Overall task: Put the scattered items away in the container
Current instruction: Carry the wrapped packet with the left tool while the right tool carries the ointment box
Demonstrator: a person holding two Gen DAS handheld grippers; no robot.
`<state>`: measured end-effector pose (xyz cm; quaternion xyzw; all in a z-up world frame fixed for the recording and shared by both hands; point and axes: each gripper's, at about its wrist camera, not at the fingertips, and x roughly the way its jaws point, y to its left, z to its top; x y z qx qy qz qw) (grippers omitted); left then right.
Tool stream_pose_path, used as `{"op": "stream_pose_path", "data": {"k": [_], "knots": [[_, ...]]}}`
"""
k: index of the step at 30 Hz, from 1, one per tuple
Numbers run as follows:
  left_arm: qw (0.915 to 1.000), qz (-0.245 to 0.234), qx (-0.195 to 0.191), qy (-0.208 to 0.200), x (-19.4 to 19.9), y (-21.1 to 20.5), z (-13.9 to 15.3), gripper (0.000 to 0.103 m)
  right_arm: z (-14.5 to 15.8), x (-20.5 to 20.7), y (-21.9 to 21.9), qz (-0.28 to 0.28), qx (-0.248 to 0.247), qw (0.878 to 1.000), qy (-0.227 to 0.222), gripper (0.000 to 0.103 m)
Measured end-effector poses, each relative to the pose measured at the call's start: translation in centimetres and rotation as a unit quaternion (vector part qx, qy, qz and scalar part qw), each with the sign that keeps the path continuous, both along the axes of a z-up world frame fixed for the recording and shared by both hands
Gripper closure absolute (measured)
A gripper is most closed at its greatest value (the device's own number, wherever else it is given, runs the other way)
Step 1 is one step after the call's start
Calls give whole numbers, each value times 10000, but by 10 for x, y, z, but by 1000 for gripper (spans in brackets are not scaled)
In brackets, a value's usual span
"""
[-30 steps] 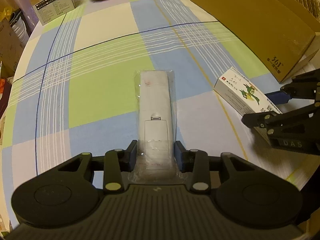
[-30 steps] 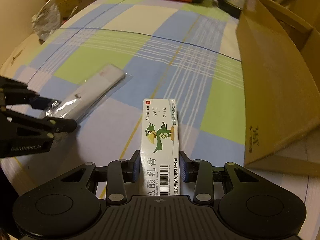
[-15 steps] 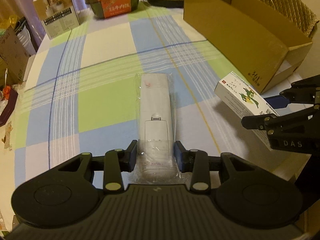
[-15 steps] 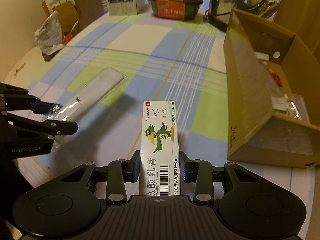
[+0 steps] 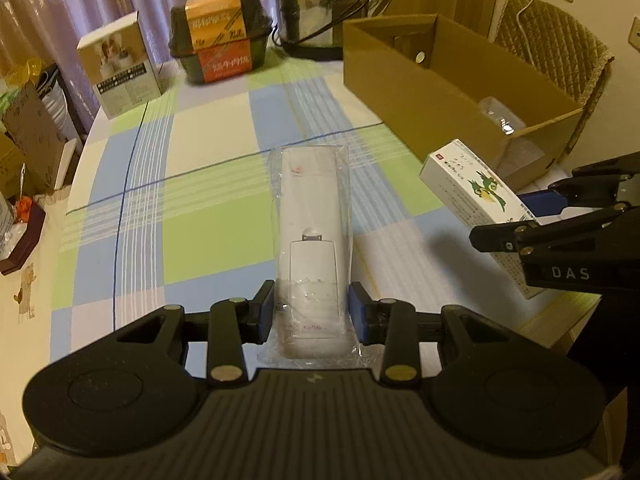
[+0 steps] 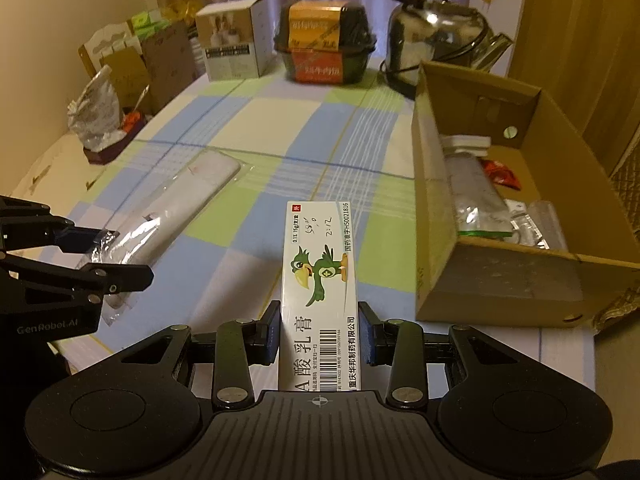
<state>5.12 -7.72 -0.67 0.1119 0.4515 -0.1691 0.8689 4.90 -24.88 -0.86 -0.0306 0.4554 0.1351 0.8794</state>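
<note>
left gripper (image 5: 311,312): clamped on near end of bagged white remote (image 5: 310,236); blue pads press both sides through clear wrap.
right gripper (image 6: 319,334): clamped on near end of ointment carton (image 6: 320,280); carton projects forward past fingertips.
grip rationale: end-on hold likely leaves far end free to enter cardboard box (image 6: 496,276) first.
remote position: left of cardboard box, raised off checked tablecloth (image 5: 200,216), well apart from box wall.
carton position: just left of cardboard box near corner, not yet over opening.
box contents: foil packs, clear bags, red wrapper; open top faces up for drop-in.
carton print: green bird, barcode, "0.1% 15g", "h50021816", handwritten "2:12".
tool markings: "genrobot.ai" on left gripper, "das" on right gripper.
background: kettle (image 6: 440,36), black food tub with orange label (image 6: 326,46), white carton (image 6: 234,46) behind cardboard box.
</note>
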Motion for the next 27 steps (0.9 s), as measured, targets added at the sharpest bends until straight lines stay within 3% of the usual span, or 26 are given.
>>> {"op": "stream_pose_path", "data": {"k": [9, 27], "knots": [[9998, -80, -54, -187, -22, -15, 14, 70, 22, -20, -15, -190, 95, 9996, -203, 62], [9992, -146, -231, -303, -32, -31, 38, 70, 38, -37, -32, -369, 167, 9984, -404, 62]]}}
